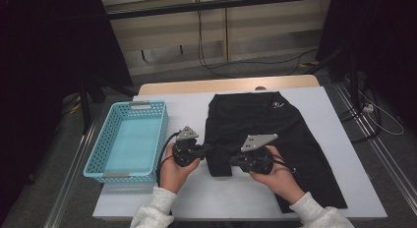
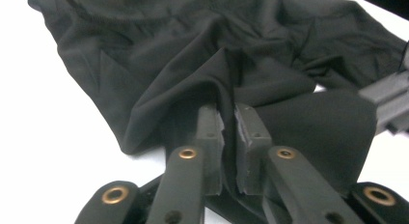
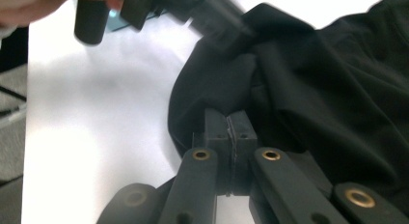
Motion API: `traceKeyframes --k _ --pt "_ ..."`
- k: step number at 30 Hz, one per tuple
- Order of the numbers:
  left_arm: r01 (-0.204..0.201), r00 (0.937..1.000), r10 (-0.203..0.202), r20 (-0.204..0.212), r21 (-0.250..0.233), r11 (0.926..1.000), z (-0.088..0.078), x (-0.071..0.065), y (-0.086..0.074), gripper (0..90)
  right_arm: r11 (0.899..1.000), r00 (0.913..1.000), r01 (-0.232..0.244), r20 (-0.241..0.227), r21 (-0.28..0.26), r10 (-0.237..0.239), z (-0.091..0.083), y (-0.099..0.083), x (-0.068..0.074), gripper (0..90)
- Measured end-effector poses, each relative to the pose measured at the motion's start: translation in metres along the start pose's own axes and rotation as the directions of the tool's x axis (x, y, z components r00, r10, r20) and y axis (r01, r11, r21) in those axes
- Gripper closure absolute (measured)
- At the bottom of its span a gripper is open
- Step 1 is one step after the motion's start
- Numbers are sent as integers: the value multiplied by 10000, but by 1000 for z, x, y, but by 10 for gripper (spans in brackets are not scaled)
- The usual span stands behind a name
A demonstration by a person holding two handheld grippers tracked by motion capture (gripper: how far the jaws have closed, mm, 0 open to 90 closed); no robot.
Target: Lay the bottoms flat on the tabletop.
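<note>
White table [image 1: 314, 188] under you, and the black garment [image 1: 275, 134] sits spread across its right half, near corner bunched up between your hands. Left tongs [image 2: 228, 119] have a fold of that fabric between nearly closed pads; right tongs [image 3: 226, 121] are pinched together on the hem just beside it (looks like a solid grip). Seems you're mid-fold, lifting that corner. Next move probably wants both hands rising together so the cloth stays taut. Blue basket [image 1: 103, 154] waits at the left.

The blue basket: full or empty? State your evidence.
Empty: the blue basket shows its bare floor in the high view, with nothing inside.
</note>
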State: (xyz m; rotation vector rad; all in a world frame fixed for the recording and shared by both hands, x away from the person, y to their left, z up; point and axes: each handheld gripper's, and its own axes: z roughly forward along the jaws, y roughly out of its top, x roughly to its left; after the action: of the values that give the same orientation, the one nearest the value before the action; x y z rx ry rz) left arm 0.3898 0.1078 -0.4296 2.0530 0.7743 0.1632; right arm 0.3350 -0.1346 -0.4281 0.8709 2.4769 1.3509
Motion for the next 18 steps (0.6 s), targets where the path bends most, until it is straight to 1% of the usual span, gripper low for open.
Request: traceKeyframes --k 1,2,3,4,7,9,10,12,13,15,17,18 --pt "17 10000 -17 -30 44 10000 1 0 -1 778 10000 10000 -12 -7 -5 12 0 -1 -1 900" --pt "60 9999 -59 -107 39 10000 1 0 -1 729 10000 9999 -18 106 -5 18 1 -2 -2 900" --pt "154 9997 -154 -191 -12 9999 1 0 -1 657 10000 9999 -50 150 -7 50 2 -2 -3 900" --pt "142 9996 -143 -226 -26 9999 0 1 -1 598 9999 9999 -103 61 -28 103 4 -3 -4 900" --pt "97 9995 -102 -290 -166 9998 -6 1 0 488 9997 9996 -244 151 -49 245 9 -4 -6 900" --pt "205 9993 -215 -305 -317 9993 -11 1 0 418 9996 9991 -267 316 39 265 11 -4 -7 900" --pt "195 9992 -208 -337 -371 9991 -14 1 -1 400 9995 9989 -310 347 38 308 12 -5 -8 900" --pt "281 9992 -292 -275 -407 9988 -19 0 -2 379 9988 9969 -499 605 28 496 13 -6 -12 900" --pt "263 9994 -270 -215 -328 9991 -21 -1 -2 378 9983 9964 -578 614 -9 577 13 -6 -14 900" --pt "231 9995 -237 -231 -264 9994 -22 -2 -5 376 9975 9935 -710 891 -54 712 13 -7 -19 900" --pt "158 9997 -159 -189 -53 9999 -20 -4 -9 378 9956 9902 -933 1037 -30 931 13 -8 -25 900" --pt "164 9997 -164 -200 22 9999 -18 -4 -10 380 9951 9880 -985 1194 -1 979 14 -9 -28 900"
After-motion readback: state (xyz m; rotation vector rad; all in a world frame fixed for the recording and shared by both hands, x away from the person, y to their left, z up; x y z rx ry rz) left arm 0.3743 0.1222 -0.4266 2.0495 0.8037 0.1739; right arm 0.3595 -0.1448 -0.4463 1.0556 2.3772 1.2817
